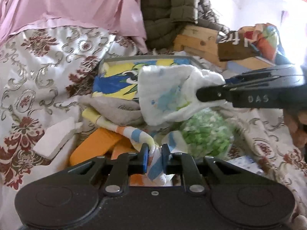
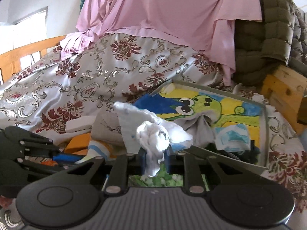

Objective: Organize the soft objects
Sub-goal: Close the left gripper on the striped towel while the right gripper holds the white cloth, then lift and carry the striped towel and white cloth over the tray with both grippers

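My left gripper [image 1: 156, 154] is shut on a white cloth with blue, yellow and orange stripes [image 1: 134, 134] that trails up and left over the pile. Seen from the left wrist, my right gripper [image 1: 201, 94] comes in from the right, shut on a white cloth with a pale blue print [image 1: 165, 95], which hangs lifted above the pile. In the right wrist view the right gripper [image 2: 155, 154] pinches that bunched white cloth [image 2: 153, 134] between its blue pads. The left gripper [image 2: 38, 149] lies low at the left there.
A grey-rimmed tray [image 2: 262, 130] with a frog picture holds more cloths. A grey cloth [image 1: 115, 111], an orange piece [image 1: 96, 143], a green-and-white fluffy thing [image 1: 207, 134] and a white block [image 1: 55, 138] lie on the patterned bedspread [image 1: 38, 72]. Behind it are a pink sheet [image 2: 163, 9], an olive quilted jacket [image 2: 268, 38] and wooden blocks [image 1: 199, 38].
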Tool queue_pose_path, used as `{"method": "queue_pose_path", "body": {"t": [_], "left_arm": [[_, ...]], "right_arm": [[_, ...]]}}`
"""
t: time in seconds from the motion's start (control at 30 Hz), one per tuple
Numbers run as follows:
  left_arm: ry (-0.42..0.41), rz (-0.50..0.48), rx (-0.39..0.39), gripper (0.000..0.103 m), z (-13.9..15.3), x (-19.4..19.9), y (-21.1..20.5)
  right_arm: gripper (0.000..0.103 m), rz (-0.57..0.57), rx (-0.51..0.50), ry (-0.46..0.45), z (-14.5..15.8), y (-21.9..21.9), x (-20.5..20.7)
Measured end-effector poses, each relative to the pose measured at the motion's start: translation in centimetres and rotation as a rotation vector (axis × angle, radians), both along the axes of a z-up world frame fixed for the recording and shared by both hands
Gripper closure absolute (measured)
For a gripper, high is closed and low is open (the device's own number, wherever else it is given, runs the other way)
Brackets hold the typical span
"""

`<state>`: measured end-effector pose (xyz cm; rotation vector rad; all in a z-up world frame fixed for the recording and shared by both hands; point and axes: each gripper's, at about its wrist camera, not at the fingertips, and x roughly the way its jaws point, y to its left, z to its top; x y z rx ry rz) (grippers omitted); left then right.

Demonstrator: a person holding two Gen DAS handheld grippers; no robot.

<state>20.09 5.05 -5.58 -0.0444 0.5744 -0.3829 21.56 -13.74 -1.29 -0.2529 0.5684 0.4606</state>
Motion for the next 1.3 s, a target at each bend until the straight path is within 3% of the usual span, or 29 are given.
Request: {"method": "queue_pose_path", "body": {"t": [0.17,0.37,0.47,0.6,0.73,0.8,0.87,0.93,1.03,1.3], "left_arm": [[-0.013,-0.038,0.019,0.09,0.5,-1.0,-1.0],[-0.028,-0.105,-0.044,0.091,1.6,-2.2,-1.4],[-0.041,-0.105,-0.014,0.088,1.6,-2.6,-1.9],[-0.026,-0.028,0.093,0.076,0.4,-2.2,-2.5],[0.02,-0.032,0.059,0.055,-0.2,-1.7,-2.1],[0.015,-0.043,0.049,0.053,-0.2,-1.7,-2.1],[0.018,-0.058,0.051,0.059,-0.4,-1.7,-2.1],[0.027,-0.069,0.06,0.085,-0.5,-1.6,-2.3],[0.031,-0.052,0.071,0.092,-0.3,-1.6,-2.3],[0.037,-0.047,0.005,0.094,1.7,-3.5,-2.2]], "right_arm": [[0.083,-0.004,0.0,0.006,0.1,-0.4,-0.4],[0.083,-0.018,0.001,-0.026,1.1,-1.8,-2.7],[0.083,-0.041,-0.005,-0.02,0.9,-2.8,-3.2],[0.083,-0.065,0.015,0.005,0.3,-3.6,-3.6],[0.083,-0.063,0.033,0.012,-0.4,-3.7,-4.1],[0.083,-0.06,0.038,0.015,-0.6,-3.6,-4.3],[0.083,-0.052,0.033,0.011,-0.9,-3.4,-4.7],[0.083,-0.043,0.028,0.005,-1.0,-3.1,-5.2],[0.083,-0.033,0.027,0.0,-1.0,-2.9,-5.9],[0.083,-0.038,0.03,-0.012,0.1,-3.5,-8.4]]}}
